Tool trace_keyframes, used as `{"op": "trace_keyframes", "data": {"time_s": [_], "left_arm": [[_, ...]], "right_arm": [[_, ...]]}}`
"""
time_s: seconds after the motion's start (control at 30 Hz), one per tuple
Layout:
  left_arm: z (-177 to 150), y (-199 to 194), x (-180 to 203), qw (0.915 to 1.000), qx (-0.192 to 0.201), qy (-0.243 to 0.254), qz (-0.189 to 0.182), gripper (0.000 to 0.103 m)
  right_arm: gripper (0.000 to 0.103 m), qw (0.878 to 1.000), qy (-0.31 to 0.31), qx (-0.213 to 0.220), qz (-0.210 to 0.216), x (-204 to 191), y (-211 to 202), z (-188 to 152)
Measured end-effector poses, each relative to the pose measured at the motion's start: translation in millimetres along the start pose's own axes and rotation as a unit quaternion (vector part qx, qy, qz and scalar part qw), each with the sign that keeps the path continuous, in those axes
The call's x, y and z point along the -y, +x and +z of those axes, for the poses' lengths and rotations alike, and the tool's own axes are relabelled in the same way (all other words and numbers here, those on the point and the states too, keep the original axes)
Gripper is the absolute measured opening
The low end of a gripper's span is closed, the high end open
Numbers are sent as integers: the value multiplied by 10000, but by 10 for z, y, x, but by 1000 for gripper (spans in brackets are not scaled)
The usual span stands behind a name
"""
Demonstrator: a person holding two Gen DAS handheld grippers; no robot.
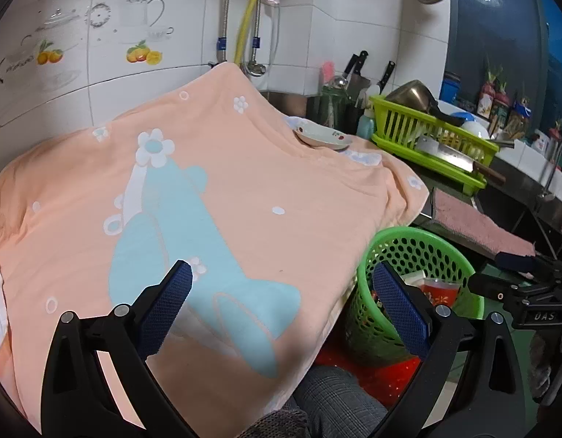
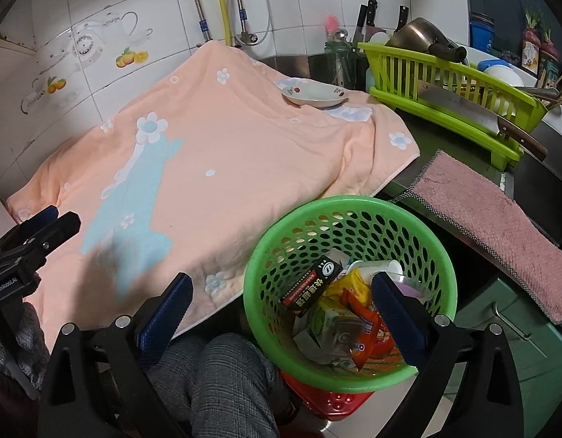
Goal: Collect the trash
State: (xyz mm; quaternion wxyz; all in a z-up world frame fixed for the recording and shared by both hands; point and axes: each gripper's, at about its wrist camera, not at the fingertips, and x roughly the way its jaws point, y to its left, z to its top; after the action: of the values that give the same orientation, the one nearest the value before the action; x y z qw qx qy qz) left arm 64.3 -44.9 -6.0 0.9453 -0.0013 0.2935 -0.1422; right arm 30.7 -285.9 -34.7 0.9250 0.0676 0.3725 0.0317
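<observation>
A green perforated basket [image 2: 354,208] stands below the counter's front edge and holds trash: a black box [image 2: 310,286], a white cup [image 2: 379,268], a green carton [image 2: 332,323] and orange snack wrappers [image 2: 372,325]. It also shows in the left wrist view [image 1: 419,241]. My right gripper [image 2: 281,306] is open and empty, hovering just above the basket's left rim. My left gripper [image 1: 282,303] is open and empty above the orange towel [image 1: 226,189], left of the basket. The left gripper also shows at the left edge of the right wrist view [image 2: 54,222].
The orange flower-print towel [image 2: 226,138] covers the counter, with a small dish [image 2: 315,95] at its far right. A green dish rack [image 2: 452,84] with a cleaver and pot stands at right. A pink cloth [image 2: 500,219] hangs over the sink edge. A red stool [image 2: 335,401] sits under the basket.
</observation>
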Motion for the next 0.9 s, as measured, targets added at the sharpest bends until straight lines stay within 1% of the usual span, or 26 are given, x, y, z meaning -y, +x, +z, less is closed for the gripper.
{"op": "trace_keyframes", "data": {"time_s": [0.4,0.6,0.9], "left_arm": [[-94,-156,-25,9998,72,-46,172,98],[-110,-193,-23,9996,83,-26,269,98],[-115,-208,-35,9996,78,-38,282,98]], "right_arm": [[95,9998,-96,198,22,-86,-155,-50],[95,9996,-153,209,83,-132,-170,-66],[95,9995,-181,213,147,-168,-173,-80]]}}
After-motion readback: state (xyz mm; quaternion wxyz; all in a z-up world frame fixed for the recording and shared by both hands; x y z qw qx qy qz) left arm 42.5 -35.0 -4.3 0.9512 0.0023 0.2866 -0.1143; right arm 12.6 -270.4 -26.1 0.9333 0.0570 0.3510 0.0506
